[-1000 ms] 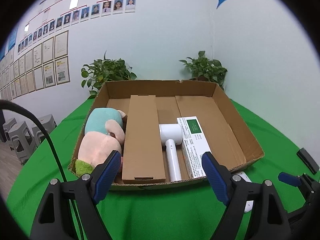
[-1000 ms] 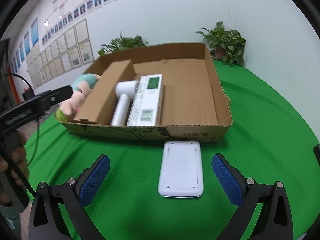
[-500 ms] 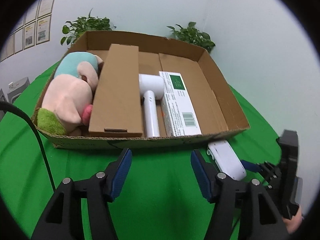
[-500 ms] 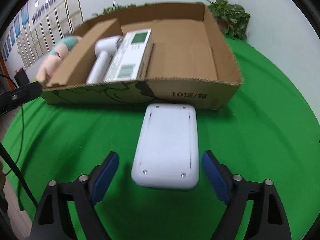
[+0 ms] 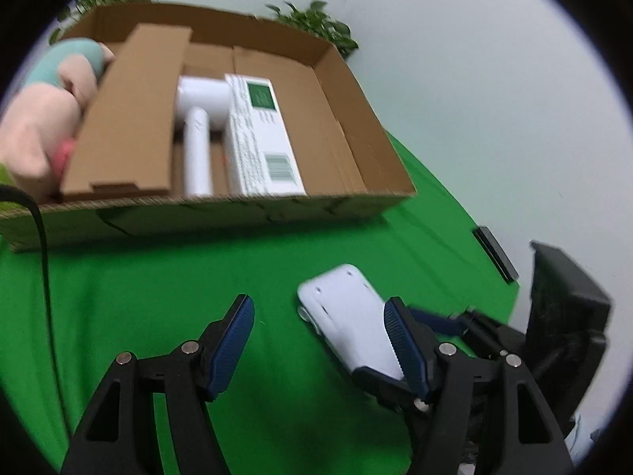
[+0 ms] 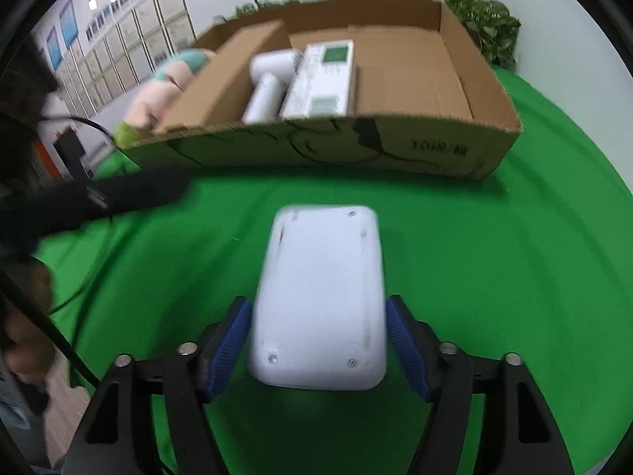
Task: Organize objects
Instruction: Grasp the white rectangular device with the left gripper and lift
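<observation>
The right gripper [image 6: 318,342] straddles the flat white plastic device [image 6: 320,297] for lifting into the open cardboard box [image 6: 316,150]; jaws opening, seemingly (blurred) untouching. The left gripper [image 5: 320,340], opening, holds nothing

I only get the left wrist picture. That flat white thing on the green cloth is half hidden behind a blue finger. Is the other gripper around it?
Observer: Yes. In the right wrist view the white device lies between the two pads of the right gripper, whose jaws are opening. Blur hides whether the pads press on it.
Operator: Anything written on the cardboard box?
Observer: Its front wall carries a dark line drawing, with printed characters near the right corner.
Operator: What's off to the left of the box?
Observer: Rows of framed papers on the wall.
</observation>
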`<action>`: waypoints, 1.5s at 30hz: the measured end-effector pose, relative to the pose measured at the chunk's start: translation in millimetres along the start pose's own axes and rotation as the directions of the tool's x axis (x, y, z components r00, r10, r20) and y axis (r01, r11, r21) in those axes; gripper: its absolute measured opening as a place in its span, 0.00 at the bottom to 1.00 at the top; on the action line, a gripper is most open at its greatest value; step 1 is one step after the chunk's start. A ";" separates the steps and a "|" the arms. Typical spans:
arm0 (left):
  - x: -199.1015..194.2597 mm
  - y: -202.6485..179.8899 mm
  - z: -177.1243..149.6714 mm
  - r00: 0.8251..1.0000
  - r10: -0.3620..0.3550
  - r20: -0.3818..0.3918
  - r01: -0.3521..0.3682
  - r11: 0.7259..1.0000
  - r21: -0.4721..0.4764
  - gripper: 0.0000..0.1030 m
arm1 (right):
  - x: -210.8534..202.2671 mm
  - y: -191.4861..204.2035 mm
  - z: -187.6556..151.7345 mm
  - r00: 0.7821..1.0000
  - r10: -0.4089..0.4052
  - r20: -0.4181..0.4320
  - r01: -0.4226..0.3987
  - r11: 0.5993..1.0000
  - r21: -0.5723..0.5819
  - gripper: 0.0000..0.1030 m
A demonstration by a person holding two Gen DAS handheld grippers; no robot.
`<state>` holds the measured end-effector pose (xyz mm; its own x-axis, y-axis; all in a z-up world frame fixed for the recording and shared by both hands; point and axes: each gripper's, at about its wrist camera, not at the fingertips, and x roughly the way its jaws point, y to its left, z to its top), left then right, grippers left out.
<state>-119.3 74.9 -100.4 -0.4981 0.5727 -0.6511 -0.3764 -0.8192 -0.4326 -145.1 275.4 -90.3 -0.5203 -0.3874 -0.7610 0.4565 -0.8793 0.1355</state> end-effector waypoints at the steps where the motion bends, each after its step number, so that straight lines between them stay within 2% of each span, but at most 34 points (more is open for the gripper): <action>1: 5.6 -1.0 -1.2 1.000 -0.013 -0.018 0.013 1.000 -0.004 0.66 | -5.8 1.9 0.0 1.000 -0.009 0.028 0.010 1.000 -0.008 0.99; 3: 17.8 -1.9 -2.7 0.997 -0.052 -0.054 0.051 0.998 -0.020 0.66 | -13.8 4.1 0.7 0.997 -0.049 0.062 0.051 0.998 -0.041 1.00; 5: 27.2 -1.7 -4.3 0.994 -0.072 -0.077 0.068 0.996 -0.055 0.66 | -12.4 3.1 1.0 0.996 -0.068 0.051 0.071 0.996 -0.058 1.00; 8: 39.6 2.0 -4.7 0.987 -0.115 -0.110 0.102 0.988 -0.116 0.66 | -8.5 0.1 0.5 0.999 -0.033 0.029 0.034 0.998 -0.044 1.00; 12: 46.2 -3.0 -7.9 0.980 -0.157 -0.119 0.141 0.981 -0.136 0.66 | -0.2 -0.2 -2.0 1.000 -0.022 0.012 0.023 0.998 -0.051 0.99; 15: 50.8 -4.1 -9.5 0.978 -0.164 -0.128 0.144 0.977 -0.156 0.65 | 4.6 5.0 -5.1 1.000 -0.008 0.002 0.009 0.998 -0.060 0.93; 16: 52.4 -3.8 -10.4 0.977 -0.165 -0.136 0.143 0.976 -0.162 0.64 | 4.9 6.3 -5.9 1.000 -0.014 0.003 0.014 0.998 -0.064 0.88; 19: 53.8 -4.6 -12.8 0.977 -0.158 -0.143 0.133 0.977 -0.166 0.63 | 6.3 7.1 -8.9 1.000 -0.020 -0.008 0.020 0.998 -0.064 0.73; 20: 53.8 -5.5 -13.4 0.977 -0.158 -0.145 0.133 0.976 -0.171 0.58 | 7.2 8.2 -10.1 1.000 -0.006 -0.016 0.005 0.998 -0.065 0.66; 21: 55.2 -6.8 -14.7 0.974 -0.165 -0.153 0.137 0.975 -0.176 0.55 | 7.6 11.2 -11.3 1.000 -0.003 -0.022 0.002 0.997 -0.078 0.65; 23: 55.2 -7.3 -16.6 0.977 -0.144 -0.156 0.117 0.978 -0.174 0.48 | 6.4 17.1 -14.6 0.999 -0.031 -0.017 0.029 0.994 -0.102 0.65; 27: 54.5 -8.8 -18.2 0.982 -0.089 -0.166 0.064 0.987 -0.150 0.36 | 2.9 17.8 -19.1 0.999 -0.035 -0.014 0.034 0.997 -0.072 0.65; 36: 48.5 -8.1 -18.3 0.982 -0.074 -0.171 0.048 0.987 -0.155 0.32 | -0.3 23.1 -20.6 0.999 -0.043 -0.013 0.042 0.997 -0.062 0.64; 45: 20.2 -16.4 -2.3 0.994 -0.033 -0.103 0.021 0.994 -0.111 0.29 | -17.5 31.8 -11.6 0.998 -0.025 0.057 0.029 0.998 -0.059 0.64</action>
<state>-121.4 99.8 -107.9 -0.4026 0.5930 -0.6973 -0.2980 -0.8052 -0.5126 -113.1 257.4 -79.9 -0.5721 -0.3802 -0.7267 0.4830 -0.8723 0.0761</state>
